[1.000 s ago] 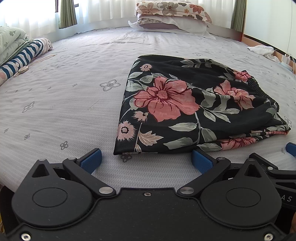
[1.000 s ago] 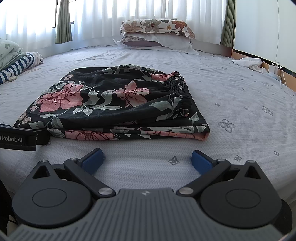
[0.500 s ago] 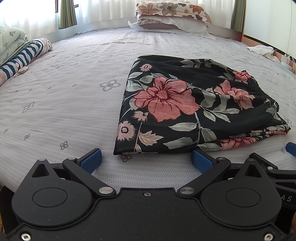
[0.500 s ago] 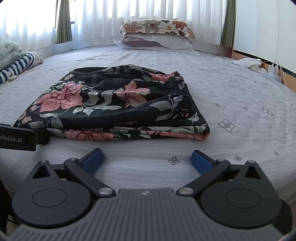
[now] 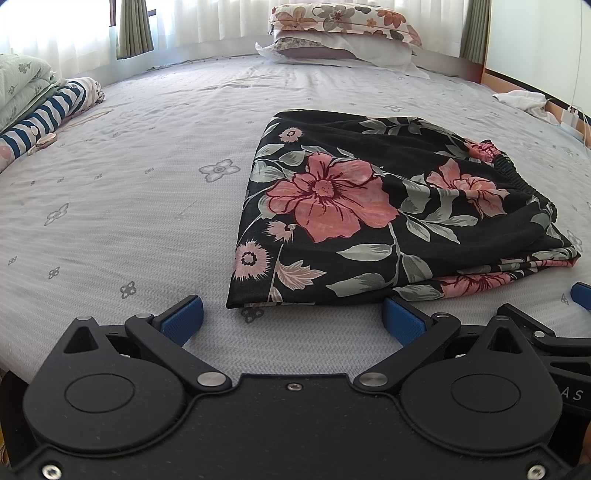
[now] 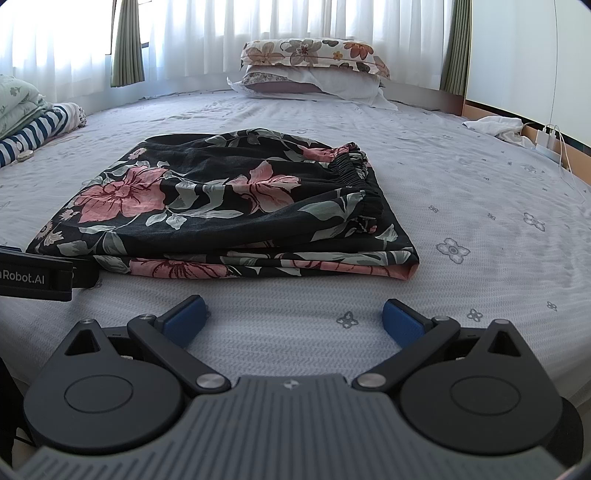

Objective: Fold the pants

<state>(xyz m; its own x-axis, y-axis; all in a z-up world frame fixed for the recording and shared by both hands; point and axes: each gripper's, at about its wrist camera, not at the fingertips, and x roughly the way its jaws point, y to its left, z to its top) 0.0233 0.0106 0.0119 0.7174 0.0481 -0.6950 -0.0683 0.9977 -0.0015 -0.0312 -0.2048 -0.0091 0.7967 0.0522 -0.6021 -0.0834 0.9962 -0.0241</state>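
The black floral pants (image 5: 388,206) lie folded in a flat stack on the grey bed sheet (image 5: 129,206), elastic waistband to the right. They also show in the right wrist view (image 6: 229,206). My left gripper (image 5: 291,317) is open and empty, just in front of the stack's near left edge. My right gripper (image 6: 293,317) is open and empty, a little in front of the stack's near right edge. Part of the left gripper's body (image 6: 37,275) shows at the left of the right wrist view.
Two pillows (image 5: 343,35) lie at the bed's head by the curtains. Folded striped and green bedding (image 5: 40,107) lies at the far left. White cloth (image 6: 495,127) and a charger with cables (image 6: 550,142) sit at the right edge.
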